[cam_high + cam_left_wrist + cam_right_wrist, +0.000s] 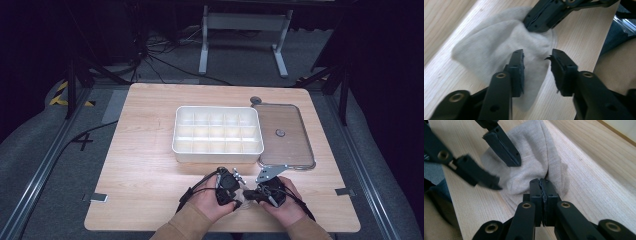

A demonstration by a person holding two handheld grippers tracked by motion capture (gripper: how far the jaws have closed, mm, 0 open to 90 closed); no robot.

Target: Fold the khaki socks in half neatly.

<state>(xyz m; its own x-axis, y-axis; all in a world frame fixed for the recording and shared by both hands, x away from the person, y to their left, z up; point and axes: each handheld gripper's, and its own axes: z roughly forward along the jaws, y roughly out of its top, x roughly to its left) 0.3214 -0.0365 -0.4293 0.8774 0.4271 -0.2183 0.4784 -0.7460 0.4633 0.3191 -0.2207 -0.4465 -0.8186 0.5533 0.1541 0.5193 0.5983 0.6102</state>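
Observation:
A pale grey sock [496, 40] lies crumpled on the wooden table near its front edge, and in the high view a small part of it [244, 198] peeks out between the two hands. My right gripper [541, 181] is shut on a fold at the sock's [534, 152] edge; in the left gripper view it [529, 25] pinches the cloth from the top. My left gripper [536, 53] hovers just over the sock with its jaws apart, the pads not pressing on the cloth. In the right gripper view the left gripper [506, 173] stands open above the sock.
A white tray [218, 156] with several empty compartments sits mid-table. To its right lies a clear lid [292, 125] with a small knob, and a small round disc [255, 100] rests behind it. Both hands work close to the table's front edge [150, 227].

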